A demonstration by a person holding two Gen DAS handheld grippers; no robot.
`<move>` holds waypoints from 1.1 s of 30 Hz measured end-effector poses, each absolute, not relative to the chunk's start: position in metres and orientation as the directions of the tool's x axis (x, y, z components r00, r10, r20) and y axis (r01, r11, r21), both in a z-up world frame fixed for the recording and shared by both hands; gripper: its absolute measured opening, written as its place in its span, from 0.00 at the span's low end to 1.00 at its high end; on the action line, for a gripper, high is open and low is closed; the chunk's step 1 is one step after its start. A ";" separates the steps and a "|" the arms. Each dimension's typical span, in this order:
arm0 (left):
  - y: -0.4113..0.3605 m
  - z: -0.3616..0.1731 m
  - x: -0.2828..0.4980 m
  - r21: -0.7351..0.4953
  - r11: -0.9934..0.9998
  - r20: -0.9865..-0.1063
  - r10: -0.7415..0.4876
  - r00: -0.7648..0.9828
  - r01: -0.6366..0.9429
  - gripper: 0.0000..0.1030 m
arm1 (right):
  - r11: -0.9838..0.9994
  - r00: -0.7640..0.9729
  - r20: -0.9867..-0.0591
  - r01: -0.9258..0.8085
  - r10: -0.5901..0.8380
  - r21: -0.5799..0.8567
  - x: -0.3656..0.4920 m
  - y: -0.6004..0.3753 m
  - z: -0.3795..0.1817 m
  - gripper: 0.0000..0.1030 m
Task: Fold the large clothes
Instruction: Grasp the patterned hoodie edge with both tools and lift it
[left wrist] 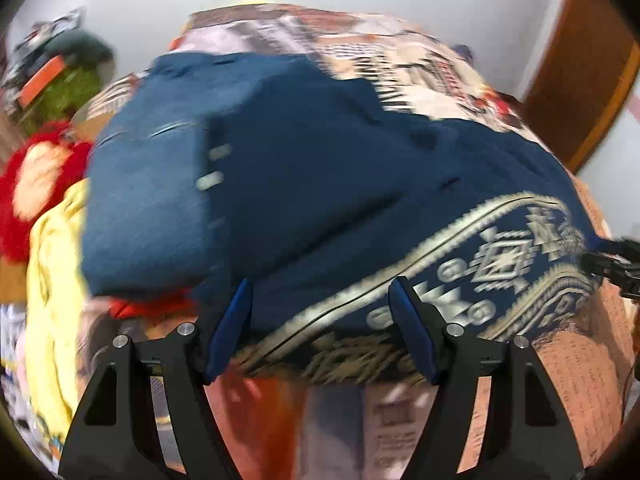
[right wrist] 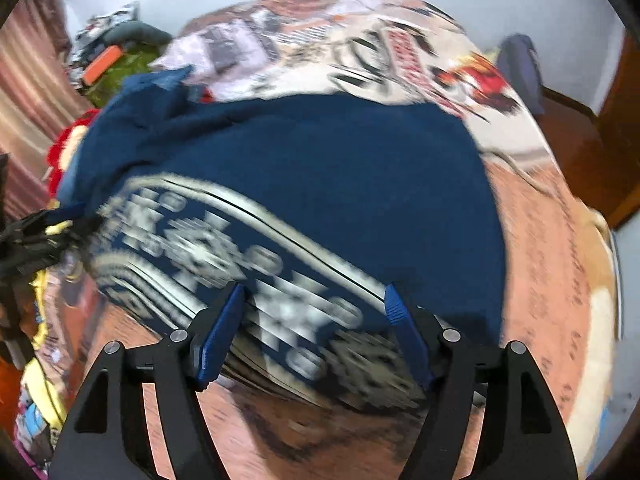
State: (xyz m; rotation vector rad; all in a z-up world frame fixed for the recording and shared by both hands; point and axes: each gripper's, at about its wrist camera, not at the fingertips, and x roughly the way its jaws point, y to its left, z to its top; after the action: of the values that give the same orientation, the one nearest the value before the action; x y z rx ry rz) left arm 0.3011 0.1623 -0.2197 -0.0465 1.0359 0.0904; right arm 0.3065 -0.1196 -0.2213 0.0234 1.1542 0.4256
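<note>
A large dark blue garment (left wrist: 304, 184) with a cream patterned hem band (left wrist: 496, 260) lies spread on a bed; it also shows in the right wrist view (right wrist: 320, 168) with the band (right wrist: 224, 248) nearest me. My left gripper (left wrist: 320, 292) is open, its blue pads just over the garment's near hem edge, nothing between them. My right gripper (right wrist: 314, 298) is open over the patterned band, also empty. The right gripper's tip shows at the right edge of the left wrist view (left wrist: 612, 268). Both views are motion-blurred.
The bed has an orange and cream printed cover (right wrist: 540, 264). A yellow cloth (left wrist: 56, 280), a red fluffy item (left wrist: 36, 184) and a green pile (left wrist: 68, 92) lie at the left. A brown wooden door (left wrist: 576, 72) stands at the right by a white wall.
</note>
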 end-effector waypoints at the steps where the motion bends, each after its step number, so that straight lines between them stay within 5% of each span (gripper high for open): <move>1: 0.167 -0.221 0.294 0.046 0.989 -0.858 0.111 0.501 -0.141 0.69 | 0.926 0.324 -0.885 -0.285 0.335 0.246 0.304 -0.129 -0.225 0.67; 12: 0.217 -0.223 0.230 -0.234 0.903 -0.867 -0.026 0.498 -0.361 0.69 | 0.944 0.348 -0.884 -0.220 0.312 0.247 0.271 -0.155 -0.200 0.67; 22: 0.202 -0.238 0.220 -0.637 0.686 -0.718 -0.362 0.595 -0.351 0.69 | 0.924 0.427 -0.833 -0.301 0.352 0.236 0.262 -0.120 -0.163 0.67; 33: 0.209 -0.301 0.242 -0.776 0.498 -0.623 -0.508 0.595 -0.387 0.69 | 0.901 0.410 -0.825 -0.352 0.390 0.252 0.275 -0.087 -0.170 0.67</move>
State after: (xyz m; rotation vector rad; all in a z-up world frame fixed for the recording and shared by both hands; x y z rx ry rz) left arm 0.2417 0.2088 -0.3012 -1.0952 0.9825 -0.0890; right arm 0.2752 -0.0874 -0.1704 0.0404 1.0493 0.4676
